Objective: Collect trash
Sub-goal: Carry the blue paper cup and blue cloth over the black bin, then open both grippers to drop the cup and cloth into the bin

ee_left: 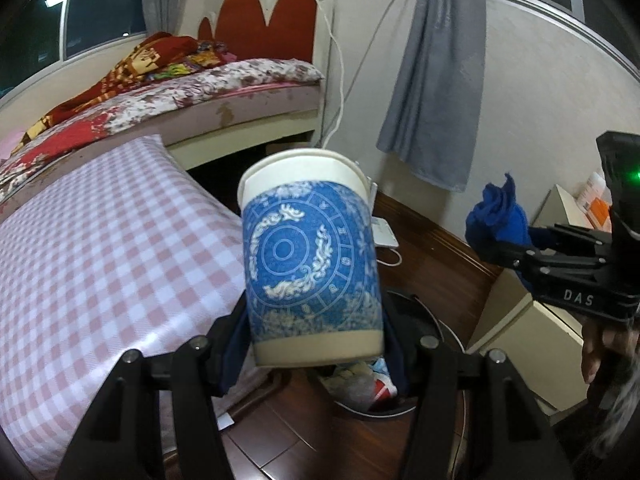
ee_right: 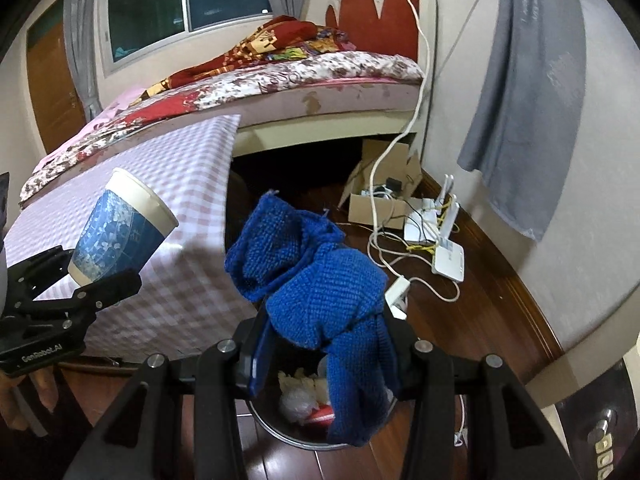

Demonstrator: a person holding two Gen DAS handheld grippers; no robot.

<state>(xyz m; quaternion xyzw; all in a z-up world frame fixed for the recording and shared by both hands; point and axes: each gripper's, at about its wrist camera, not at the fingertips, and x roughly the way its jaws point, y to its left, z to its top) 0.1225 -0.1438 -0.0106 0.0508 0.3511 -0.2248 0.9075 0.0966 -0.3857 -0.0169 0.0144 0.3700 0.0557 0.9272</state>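
Note:
My left gripper (ee_left: 316,344) is shut on a paper cup (ee_left: 310,256) with a blue patterned sleeve, held by its base with the rim tilted up. From the right wrist view that same cup (ee_right: 120,228) hangs at the left in the left gripper (ee_right: 86,280). My right gripper (ee_right: 326,360) is shut on a bunched blue knitted cloth (ee_right: 316,280), also seen at the right of the left view as the blue cloth (ee_left: 498,220) in the right gripper (ee_left: 504,246). Below both sits a round dark trash bin (ee_right: 276,428) holding crumpled wrappers; the bin (ee_left: 424,320) is partly hidden by the cup.
A table with a pink checked cloth (ee_left: 100,248) stands to the left of the bin. Behind it is a bed (ee_right: 280,80) with a red headboard. White routers and cables (ee_right: 440,240) and a cardboard box (ee_right: 380,184) lie on the wooden floor. A grey curtain (ee_right: 528,100) hangs on the right.

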